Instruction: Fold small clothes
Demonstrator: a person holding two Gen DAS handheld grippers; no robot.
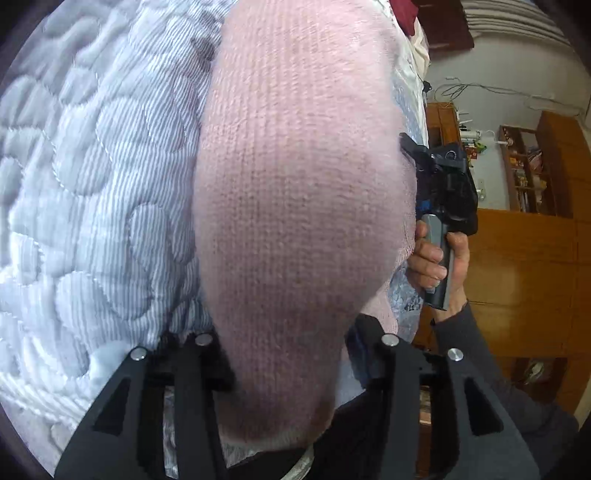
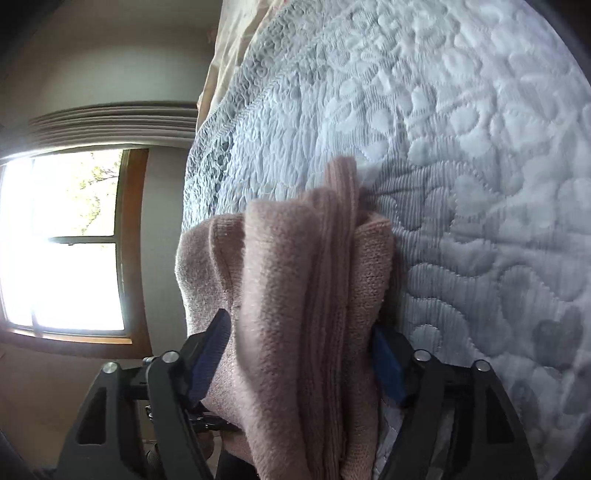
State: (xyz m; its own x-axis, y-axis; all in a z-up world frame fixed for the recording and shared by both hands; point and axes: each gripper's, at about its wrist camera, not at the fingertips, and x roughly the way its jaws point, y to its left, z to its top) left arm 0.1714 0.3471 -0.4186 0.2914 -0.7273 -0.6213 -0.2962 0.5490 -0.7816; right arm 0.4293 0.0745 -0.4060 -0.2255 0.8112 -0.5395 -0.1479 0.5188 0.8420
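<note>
My right gripper (image 2: 295, 354) clamps the bunched pink knit garment (image 2: 295, 295) over the quilted bedspread (image 2: 461, 166); my left gripper (image 1: 291, 369) clenches its other end.

Pale blue-and-white striped quilted bedspread (image 1: 92, 192) with stitched curving motifs, covering the bed; its scalloped, textured border (image 2: 221, 147) runs along the edge. Cream fabric (image 2: 236, 44) lies beyond that border. Wooden-framed window (image 2: 70, 240), brightly lit, with foliage visible outside. Orange-brown wooden cabinet (image 1: 517, 280) and open wooden shelving (image 1: 524, 173) holding small items. Dark red cloth (image 1: 402, 14) at the upper edge.
</note>
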